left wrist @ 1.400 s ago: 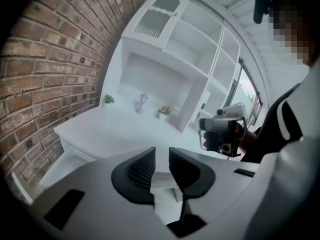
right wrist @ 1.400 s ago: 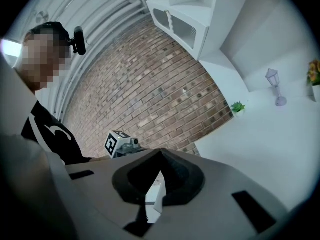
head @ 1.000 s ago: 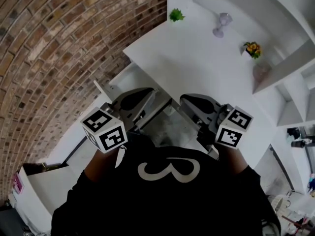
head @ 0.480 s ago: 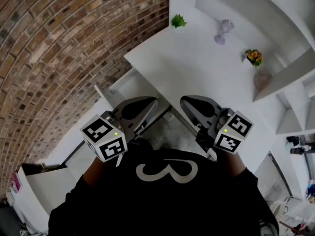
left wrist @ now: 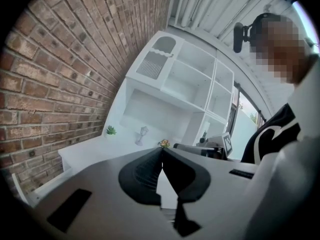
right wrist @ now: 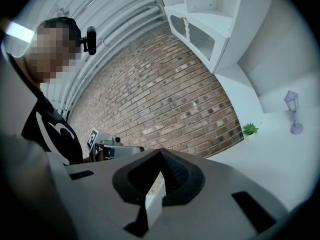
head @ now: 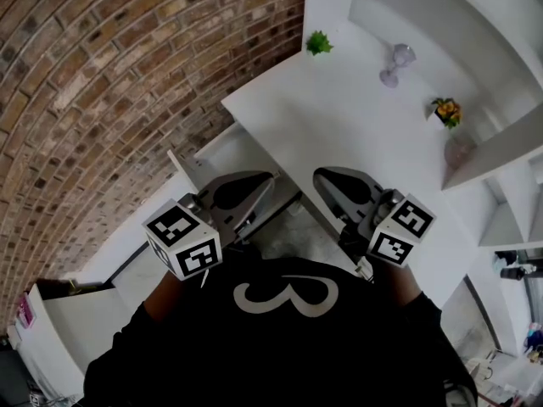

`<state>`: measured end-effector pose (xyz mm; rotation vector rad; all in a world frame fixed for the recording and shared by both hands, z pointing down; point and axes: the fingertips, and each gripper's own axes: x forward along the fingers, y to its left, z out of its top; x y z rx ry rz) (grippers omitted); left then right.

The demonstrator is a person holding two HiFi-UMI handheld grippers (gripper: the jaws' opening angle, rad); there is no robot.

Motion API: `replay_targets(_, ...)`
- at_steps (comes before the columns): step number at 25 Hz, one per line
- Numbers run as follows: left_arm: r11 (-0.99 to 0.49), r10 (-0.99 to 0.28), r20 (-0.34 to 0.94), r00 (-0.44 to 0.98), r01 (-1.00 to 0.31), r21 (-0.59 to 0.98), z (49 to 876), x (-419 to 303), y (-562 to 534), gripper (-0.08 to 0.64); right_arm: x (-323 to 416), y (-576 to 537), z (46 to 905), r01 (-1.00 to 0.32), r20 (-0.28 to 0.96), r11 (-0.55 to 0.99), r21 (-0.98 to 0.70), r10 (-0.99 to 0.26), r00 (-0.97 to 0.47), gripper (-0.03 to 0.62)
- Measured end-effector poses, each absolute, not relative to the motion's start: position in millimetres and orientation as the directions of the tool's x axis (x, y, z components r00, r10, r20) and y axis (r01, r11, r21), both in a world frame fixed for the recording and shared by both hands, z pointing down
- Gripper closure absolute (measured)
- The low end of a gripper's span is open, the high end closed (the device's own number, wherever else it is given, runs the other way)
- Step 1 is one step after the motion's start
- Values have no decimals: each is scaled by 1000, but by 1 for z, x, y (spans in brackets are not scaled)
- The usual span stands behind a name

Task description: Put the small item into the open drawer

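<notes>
Both grippers hover close to my chest, in front of a white desk (head: 339, 117). My left gripper (head: 270, 178) is shut with nothing between its dark pads; its tips meet in the left gripper view (left wrist: 161, 149). My right gripper (head: 319, 175) is shut and empty too, its tips also meeting in the right gripper view (right wrist: 160, 152). An open white drawer (head: 227, 147) juts from the desk's left side, just beyond the left gripper. At the back of the desk stand a small green plant (head: 319, 42), a small clear lantern (head: 392, 64) and a little flower pot (head: 447, 110).
A brick wall (head: 110, 83) runs along the left. White shelves (head: 501, 142) rise behind and to the right of the desk. The right gripper's marker cube (left wrist: 226, 143) shows in the left gripper view. A low white cabinet (head: 59, 320) stands at lower left.
The head view has shifted a little, so the desk and its items sit slightly further right. Both grippers stay shut and near my chest.
</notes>
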<state>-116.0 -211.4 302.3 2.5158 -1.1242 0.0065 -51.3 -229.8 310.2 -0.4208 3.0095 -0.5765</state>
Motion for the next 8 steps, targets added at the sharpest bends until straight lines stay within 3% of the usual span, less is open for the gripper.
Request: replay_targets(8,-590,-731,172,660,-738,328,302,-132,-215,557,-68,-235,303,-239,5,908,-344,-252,-968,583)
